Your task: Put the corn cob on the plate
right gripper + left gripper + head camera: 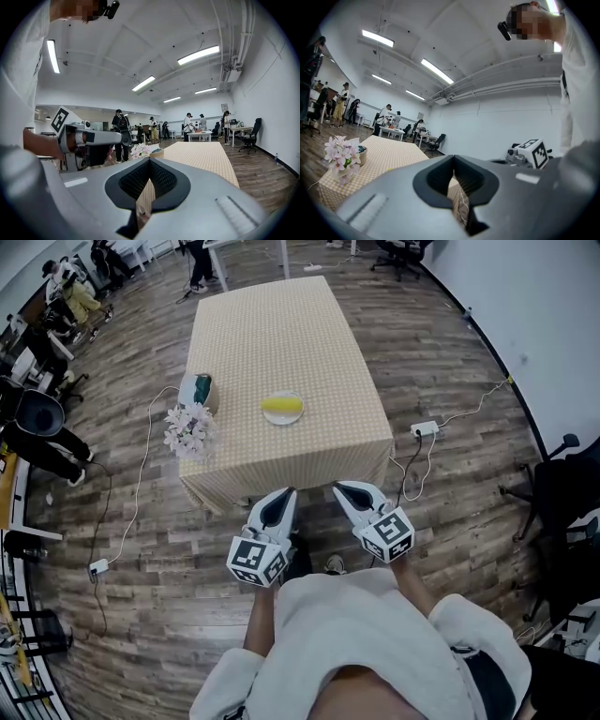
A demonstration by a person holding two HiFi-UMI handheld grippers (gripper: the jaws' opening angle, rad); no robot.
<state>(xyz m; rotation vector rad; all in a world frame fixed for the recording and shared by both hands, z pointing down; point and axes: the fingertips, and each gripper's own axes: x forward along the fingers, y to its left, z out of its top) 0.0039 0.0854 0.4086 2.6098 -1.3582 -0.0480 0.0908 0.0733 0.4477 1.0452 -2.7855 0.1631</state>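
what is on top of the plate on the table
A yellow corn cob lies across the white plate. The plate's middle is hidden beneath it; only the rim shows.

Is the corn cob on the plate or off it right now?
On it. In the head view the yellow corn cob lies on the white plate.
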